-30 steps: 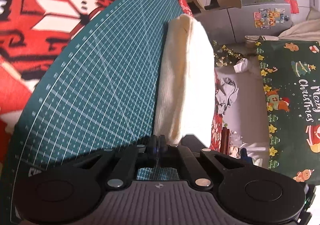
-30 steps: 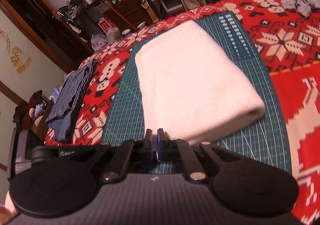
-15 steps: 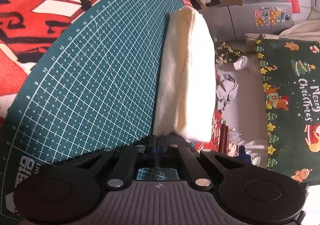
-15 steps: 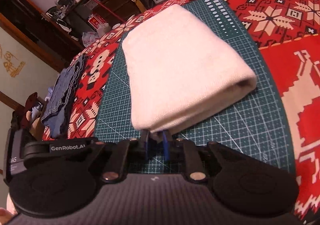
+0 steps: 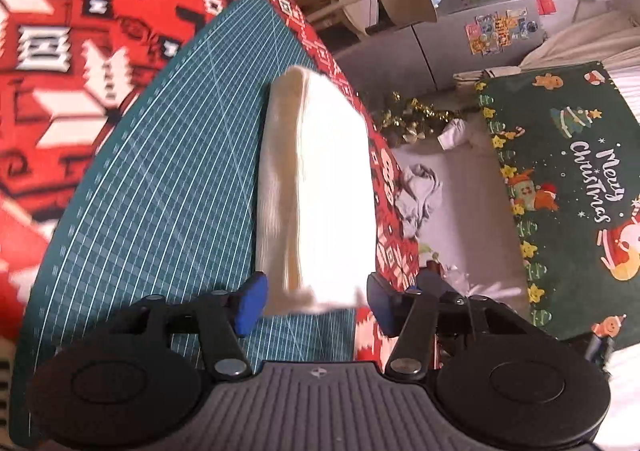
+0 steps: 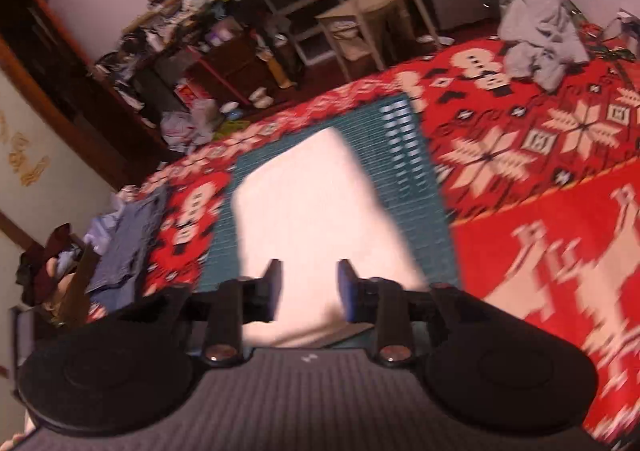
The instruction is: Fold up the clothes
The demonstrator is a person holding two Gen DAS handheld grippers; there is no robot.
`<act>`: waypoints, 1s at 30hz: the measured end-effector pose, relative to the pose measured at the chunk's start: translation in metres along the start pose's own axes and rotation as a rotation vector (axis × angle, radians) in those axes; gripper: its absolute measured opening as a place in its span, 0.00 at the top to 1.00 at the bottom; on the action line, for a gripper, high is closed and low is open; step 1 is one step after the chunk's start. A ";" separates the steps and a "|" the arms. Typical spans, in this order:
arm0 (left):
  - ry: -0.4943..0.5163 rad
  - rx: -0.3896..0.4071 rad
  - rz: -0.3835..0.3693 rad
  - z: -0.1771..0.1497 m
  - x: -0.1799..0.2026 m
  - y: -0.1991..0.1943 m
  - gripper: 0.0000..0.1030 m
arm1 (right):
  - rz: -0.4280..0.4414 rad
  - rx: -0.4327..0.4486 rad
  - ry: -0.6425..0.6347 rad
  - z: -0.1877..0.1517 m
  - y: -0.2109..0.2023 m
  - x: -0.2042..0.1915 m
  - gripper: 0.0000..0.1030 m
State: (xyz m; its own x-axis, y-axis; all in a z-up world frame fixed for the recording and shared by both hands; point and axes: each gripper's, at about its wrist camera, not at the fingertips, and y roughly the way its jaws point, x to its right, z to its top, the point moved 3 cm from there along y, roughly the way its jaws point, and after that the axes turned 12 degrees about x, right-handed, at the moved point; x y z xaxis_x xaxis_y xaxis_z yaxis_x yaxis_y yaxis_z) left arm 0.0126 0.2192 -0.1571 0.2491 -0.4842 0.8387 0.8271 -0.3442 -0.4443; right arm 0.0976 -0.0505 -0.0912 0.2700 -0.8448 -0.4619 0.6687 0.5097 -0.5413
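Note:
A cream-white folded cloth (image 5: 320, 187) lies as a thick rectangle on the green cutting mat (image 5: 160, 187), near the mat's edge. My left gripper (image 5: 316, 299) is open, its blue-tipped fingers spread on either side of the cloth's near end without gripping it. In the right wrist view the same folded cloth (image 6: 316, 211) lies flat on the mat (image 6: 416, 171). My right gripper (image 6: 308, 287) is open just above the cloth's near edge, with nothing between its fingers. This view is motion-blurred.
A red patterned tablecloth (image 6: 540, 211) covers the table around the mat. Folded blue jeans (image 6: 128, 239) lie at the left, a crumpled grey garment (image 6: 540, 35) at the far right corner. Beyond the table edge are a Christmas rug (image 5: 568, 179), chairs (image 6: 360, 15) and cluttered shelves.
Both grippers were shut at the cloth's near edge; now both have opened and drawn back and upward. The folded cloth stays on the mat.

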 end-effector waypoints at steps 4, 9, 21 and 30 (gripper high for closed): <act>0.007 -0.041 0.049 -0.001 -0.004 0.026 0.47 | -0.022 -0.058 -0.015 0.006 0.023 0.027 0.61; 0.063 -0.046 0.058 -0.004 -0.001 0.035 0.49 | 0.002 -0.124 -0.014 0.003 0.047 0.044 0.47; 0.201 0.043 0.172 0.021 -0.002 0.020 0.70 | 0.071 -0.198 -0.004 -0.021 0.056 0.020 0.58; 0.214 0.057 0.187 0.022 -0.001 0.019 0.71 | 0.028 -0.201 -0.061 -0.039 0.030 -0.002 0.70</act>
State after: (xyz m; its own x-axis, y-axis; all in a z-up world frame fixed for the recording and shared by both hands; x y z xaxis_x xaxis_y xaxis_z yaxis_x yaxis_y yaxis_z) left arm 0.0389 0.2316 -0.1595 0.2928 -0.6962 0.6554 0.8053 -0.1900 -0.5616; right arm 0.0903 -0.0274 -0.1341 0.3318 -0.8353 -0.4384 0.5108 0.5498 -0.6609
